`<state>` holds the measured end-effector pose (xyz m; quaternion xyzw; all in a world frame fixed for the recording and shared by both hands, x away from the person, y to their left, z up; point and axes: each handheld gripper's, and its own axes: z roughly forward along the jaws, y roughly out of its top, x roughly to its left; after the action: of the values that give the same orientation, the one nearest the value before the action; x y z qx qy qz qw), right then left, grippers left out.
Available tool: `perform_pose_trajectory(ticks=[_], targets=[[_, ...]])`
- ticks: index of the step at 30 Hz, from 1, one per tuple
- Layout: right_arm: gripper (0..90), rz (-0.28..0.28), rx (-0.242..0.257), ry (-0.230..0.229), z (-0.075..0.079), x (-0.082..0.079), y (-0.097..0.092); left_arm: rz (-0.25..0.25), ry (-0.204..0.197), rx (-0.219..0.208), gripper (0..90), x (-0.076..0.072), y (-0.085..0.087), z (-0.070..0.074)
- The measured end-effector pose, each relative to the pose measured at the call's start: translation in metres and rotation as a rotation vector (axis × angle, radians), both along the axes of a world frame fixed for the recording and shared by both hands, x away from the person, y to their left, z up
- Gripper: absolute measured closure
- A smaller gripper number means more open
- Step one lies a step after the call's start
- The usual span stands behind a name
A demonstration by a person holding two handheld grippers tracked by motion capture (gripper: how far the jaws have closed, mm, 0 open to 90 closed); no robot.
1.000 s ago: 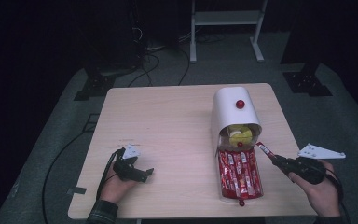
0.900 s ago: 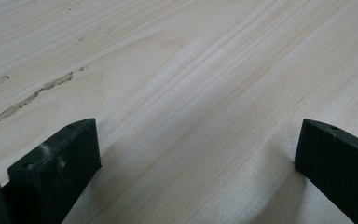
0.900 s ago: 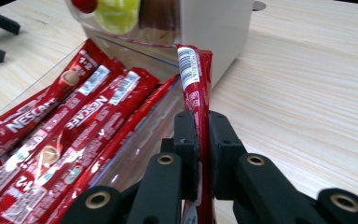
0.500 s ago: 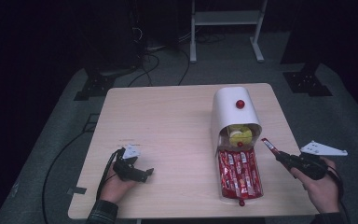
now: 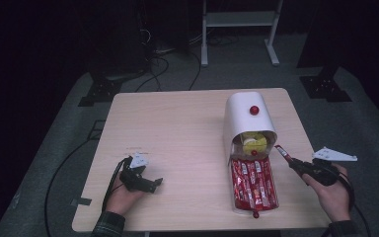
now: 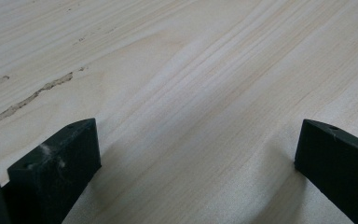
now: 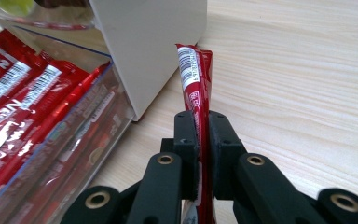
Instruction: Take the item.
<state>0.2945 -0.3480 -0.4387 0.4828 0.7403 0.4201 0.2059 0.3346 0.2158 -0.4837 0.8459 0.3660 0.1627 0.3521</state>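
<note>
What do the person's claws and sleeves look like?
Both claws are black. The right claw has two chunky black jaws on linked bars with brass-coloured rivets, and a grey three-cornered plate on top. The left claw has blocky, slightly scuffed jaws, a smaller grey plate and a thin black cable. The left sleeve looks plaid.

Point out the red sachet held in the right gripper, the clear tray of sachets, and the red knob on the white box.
red sachet (image 7: 195, 79): right gripper view, upper printed part.
clear tray (image 5: 235, 207): high view, left rim.
red knob (image 5: 253, 110): high view, its top.
</note>
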Motion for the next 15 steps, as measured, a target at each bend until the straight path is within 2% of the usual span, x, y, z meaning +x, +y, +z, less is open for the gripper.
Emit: perform_pose_trajectory(ticks=[15], targets=[[82.6,0.017,-0.016,0.045,-0.017,0.015,0.009,0.0,0.0,0.0,0.0,0.0,0.0,0.0]])
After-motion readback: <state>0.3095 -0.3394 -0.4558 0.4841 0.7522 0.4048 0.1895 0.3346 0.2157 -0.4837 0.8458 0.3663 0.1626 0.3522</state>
